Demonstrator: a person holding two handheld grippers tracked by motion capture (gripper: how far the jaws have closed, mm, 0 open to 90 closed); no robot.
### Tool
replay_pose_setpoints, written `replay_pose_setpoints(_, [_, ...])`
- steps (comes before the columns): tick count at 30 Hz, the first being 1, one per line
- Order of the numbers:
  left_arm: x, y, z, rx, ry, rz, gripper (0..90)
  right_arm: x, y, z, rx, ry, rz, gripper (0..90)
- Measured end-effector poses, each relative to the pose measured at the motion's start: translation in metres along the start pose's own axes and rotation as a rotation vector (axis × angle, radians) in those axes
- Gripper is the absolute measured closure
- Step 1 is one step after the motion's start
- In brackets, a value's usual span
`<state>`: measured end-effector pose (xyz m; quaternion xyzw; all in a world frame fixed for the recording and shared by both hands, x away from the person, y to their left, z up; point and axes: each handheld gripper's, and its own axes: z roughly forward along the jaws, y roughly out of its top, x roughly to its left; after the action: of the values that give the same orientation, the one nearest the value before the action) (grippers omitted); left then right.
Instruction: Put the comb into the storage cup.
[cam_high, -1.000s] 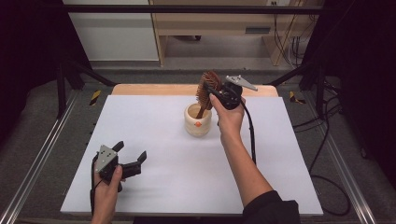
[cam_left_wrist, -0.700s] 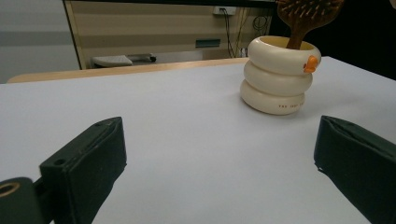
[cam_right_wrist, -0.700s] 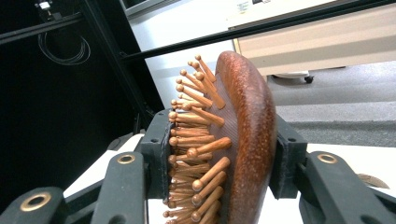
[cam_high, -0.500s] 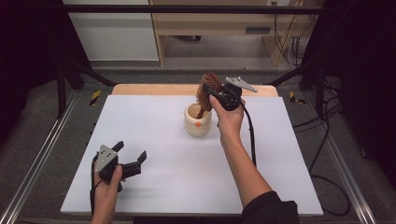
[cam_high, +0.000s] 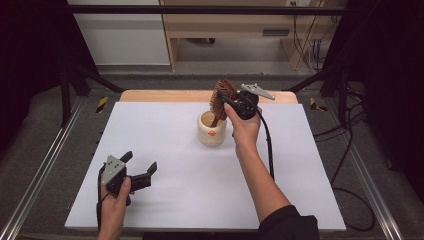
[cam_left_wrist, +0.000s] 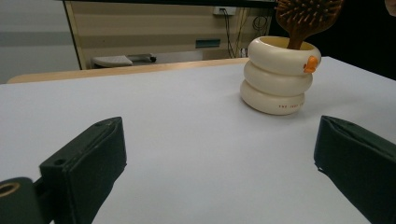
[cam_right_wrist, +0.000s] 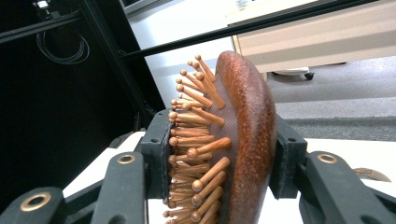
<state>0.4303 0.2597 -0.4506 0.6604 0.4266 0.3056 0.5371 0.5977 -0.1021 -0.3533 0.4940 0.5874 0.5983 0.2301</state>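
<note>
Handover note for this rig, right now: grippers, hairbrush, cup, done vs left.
Right gripper: shut on the hairbrush head, jaws on the bristle side and the back.
Left gripper: open, idle near the table's front left.
Brush handle is down inside the cream ringed cup, mid-table; head sticks out above the rim.
Done: brush in cup.
Left: probably release and pull the right gripper away.

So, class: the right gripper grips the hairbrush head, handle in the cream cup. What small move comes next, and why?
Probably open the right gripper and release: the hairbrush already has its handle down inside the cup, so the cup should hold it.
</note>
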Motion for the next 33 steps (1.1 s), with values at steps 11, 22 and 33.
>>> replay_pose_setpoints(11, [-0.0002, -0.0001, 0.0002, 0.001, -0.001, 0.0, 2.5, -0.0003, -0.0016, 0.0011, 0.0, 0.001, 0.006, 51.3])
replay_pose_setpoints(22, [-0.0002, -0.0001, 0.0002, 0.001, -0.001, 0.001, 2.5, -0.0003, -0.0042, 0.0027, 0.006, 0.005, 0.01, 51.3])
replay_pose_setpoints(33, [-0.0002, -0.0002, 0.0004, 0.001, -0.001, 0.002, 2.5, -0.0007, -0.0054, 0.0038, 0.005, 0.008, 0.02, 51.2])
